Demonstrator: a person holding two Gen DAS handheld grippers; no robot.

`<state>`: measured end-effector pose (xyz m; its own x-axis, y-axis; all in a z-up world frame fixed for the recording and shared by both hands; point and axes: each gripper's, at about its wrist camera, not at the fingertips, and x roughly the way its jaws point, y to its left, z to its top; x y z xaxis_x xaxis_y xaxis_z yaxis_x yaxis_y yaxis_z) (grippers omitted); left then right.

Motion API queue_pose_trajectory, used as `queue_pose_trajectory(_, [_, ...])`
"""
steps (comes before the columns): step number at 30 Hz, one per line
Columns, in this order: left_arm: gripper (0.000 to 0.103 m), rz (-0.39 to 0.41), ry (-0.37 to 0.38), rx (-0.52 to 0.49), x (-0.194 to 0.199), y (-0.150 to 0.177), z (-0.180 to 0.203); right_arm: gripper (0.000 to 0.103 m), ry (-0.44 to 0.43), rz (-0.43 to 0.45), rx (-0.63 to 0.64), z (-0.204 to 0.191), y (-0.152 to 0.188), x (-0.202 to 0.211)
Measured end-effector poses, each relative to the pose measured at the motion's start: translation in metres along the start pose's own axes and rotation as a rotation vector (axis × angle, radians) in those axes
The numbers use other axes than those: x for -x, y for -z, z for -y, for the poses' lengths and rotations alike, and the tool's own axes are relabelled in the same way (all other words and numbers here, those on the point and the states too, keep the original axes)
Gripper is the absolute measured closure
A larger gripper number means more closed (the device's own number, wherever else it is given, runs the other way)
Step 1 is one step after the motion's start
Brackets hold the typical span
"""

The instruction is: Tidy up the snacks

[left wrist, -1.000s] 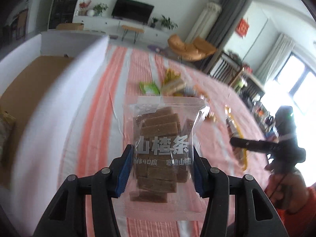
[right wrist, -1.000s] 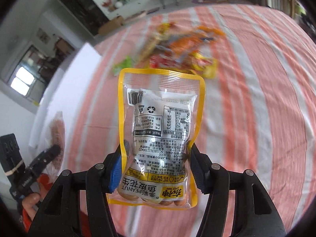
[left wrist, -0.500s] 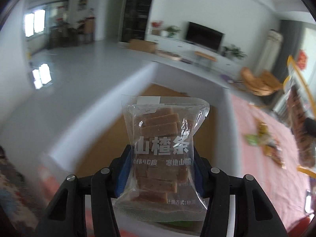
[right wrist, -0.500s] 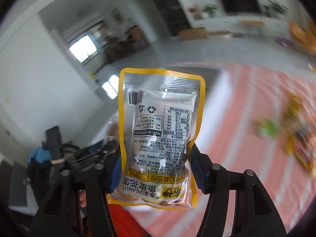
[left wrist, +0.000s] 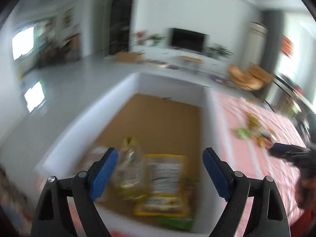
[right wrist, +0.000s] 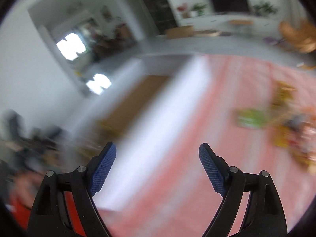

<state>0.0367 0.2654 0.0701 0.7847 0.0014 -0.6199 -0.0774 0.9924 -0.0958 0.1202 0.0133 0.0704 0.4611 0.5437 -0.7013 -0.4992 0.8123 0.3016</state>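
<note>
Box [left wrist: 138,90] sits dead ahead of my left gripper [left wrist: 160,169], its white wall just left of my right gripper [right wrist: 157,167]. Both sets of jaws are opening, nothing between them. Packets [left wrist: 164,181] lie in the box below my left pads. Drop step looks done; next I'd swing right to the snack pile [right wrist: 286,126] and line up a grab.

Black television [left wrist: 187,40] on white cabinet [left wrist: 197,59], orange chair [left wrist: 248,77], striped tablecloth [right wrist: 197,138], grey floor [left wrist: 69,79]
</note>
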Motion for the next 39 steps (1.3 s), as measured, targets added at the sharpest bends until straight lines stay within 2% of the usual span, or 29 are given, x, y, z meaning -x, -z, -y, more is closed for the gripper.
queue_pose_trajectory(2, [0.015,-0.008,0.021,-0.101,-0.013,-0.001,0.037,0.015,0.136,-0.013,0.012,0.045,0.030,0.004])
queue_pose_trajectory(5, [0.015,-0.023,-0.022,-0.223,-0.042,0.005,0.082,0.015,0.306,-0.018,-0.037,0.119,0.082,0.032])
queue_pose_trajectory(9, [0.015,-0.076,-0.100,-0.250,-0.070,0.008,0.107,0.015,0.448,0.011,-0.163,0.197,0.128,0.080])
queue_pose_trajectory(11, [0.015,-0.063,-0.086,-0.233,-0.073,0.005,0.117,0.015,0.503,0.022,-0.218,0.224,0.143,0.102])
queue_pose_trajectory(13, [0.015,-0.060,-0.104,-0.221,-0.076,0.006,0.124,0.015,0.552,0.032,-0.270,0.251,0.152,0.114])
queue_pose_trajectory(16, [0.015,-0.059,-0.098,-0.231,-0.074,0.015,0.134,0.015,0.572,0.059,-0.365,0.280,0.151,0.125])
queue_pose_trajectory(19, [0.015,-0.059,-0.113,-0.288,-0.076,0.024,0.149,0.015,0.576,0.079,-0.389,0.292,0.152,0.135])
queue_pose_trajectory(21, [0.015,-0.051,-0.141,-0.310,-0.071,0.029,0.155,0.015,0.606,0.044,-0.357,0.294,0.141,0.123])
queue_pose_trajectory(23, [0.015,0.020,-0.199,-0.287,-0.060,0.024,0.157,0.015,0.633,0.000,-0.329,0.300,0.140,0.108])
queue_pose_trajectory(25, [0.015,0.177,-0.270,-0.310,-0.031,0.019,0.172,0.014,0.642,-0.027,-0.328,0.304,0.145,0.099])
queue_pose_trajectory(26, [0.011,0.252,-0.288,-0.332,-0.017,0.017,0.182,0.013,0.642,-0.003,-0.323,0.303,0.149,0.101])
queue_pose_trajectory(27, [0.007,0.323,-0.279,-0.357,-0.003,0.014,0.197,0.013,0.642,0.005,-0.320,0.305,0.151,0.100])
queue_pose_trajectory(28, [0.000,0.354,-0.262,-0.367,0.004,0.012,0.206,0.012,0.646,0.007,-0.319,0.304,0.152,0.100])
queue_pose_trajectory(29, [0.000,0.385,-0.213,-0.381,0.011,0.011,0.221,0.011,0.649,0.006,-0.319,0.304,0.152,0.100])
queue_pose_trajectory(31, [0.000,0.357,-0.128,-0.399,0.007,0.010,0.243,0.011,0.650,0.006,-0.321,0.303,0.153,0.100])
queue_pose_trajectory(33, [0.000,0.263,-0.029,-0.410,-0.015,0.015,0.267,0.011,0.650,0.007,-0.324,0.302,0.153,0.101])
queue_pose_trajectory(35, [0.000,0.128,0.067,-0.408,-0.049,0.026,0.286,0.011,0.650,0.006,-0.323,0.302,0.153,0.101])
queue_pose_trajectory(36, [0.000,0.036,0.121,-0.410,-0.073,0.036,0.296,0.010,0.651,0.006,-0.323,0.302,0.153,0.100])
queue_pose_trajectory(39, [0.000,-0.170,0.184,-0.434,-0.139,0.062,0.317,0.010,0.650,0.006,-0.322,0.302,0.153,0.101])
